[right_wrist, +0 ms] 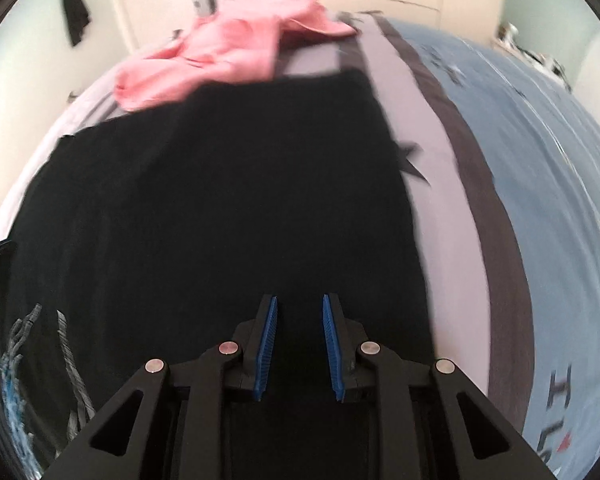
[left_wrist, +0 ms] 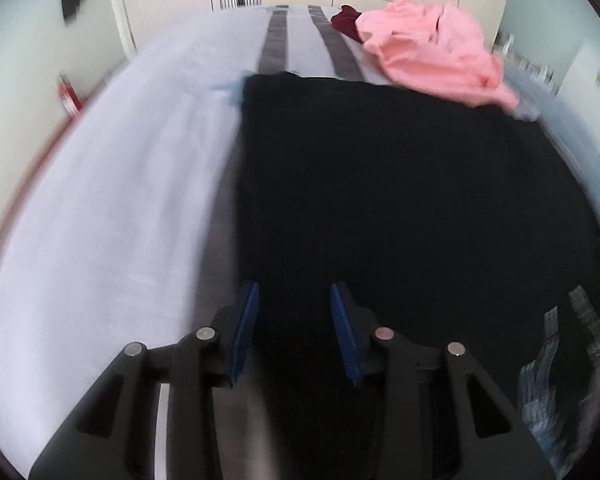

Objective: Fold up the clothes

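The black garment (left_wrist: 400, 184) lies spread flat on the bed (left_wrist: 112, 200), near edge towards me; no fold is visible in it yet. My left gripper (left_wrist: 294, 294) hangs over its left near portion, blue pads apart, nothing between them; my right gripper (right_wrist: 300, 304) hangs over its right near portion, pads narrowly apart, likewise empty. The pink garment (left_wrist: 436, 52) lies crumpled at the far end, partly overlapping the black one; a dark red item (left_wrist: 346, 20) sits beside it. Judgement: folding is at an early stage; all three pieces remain.
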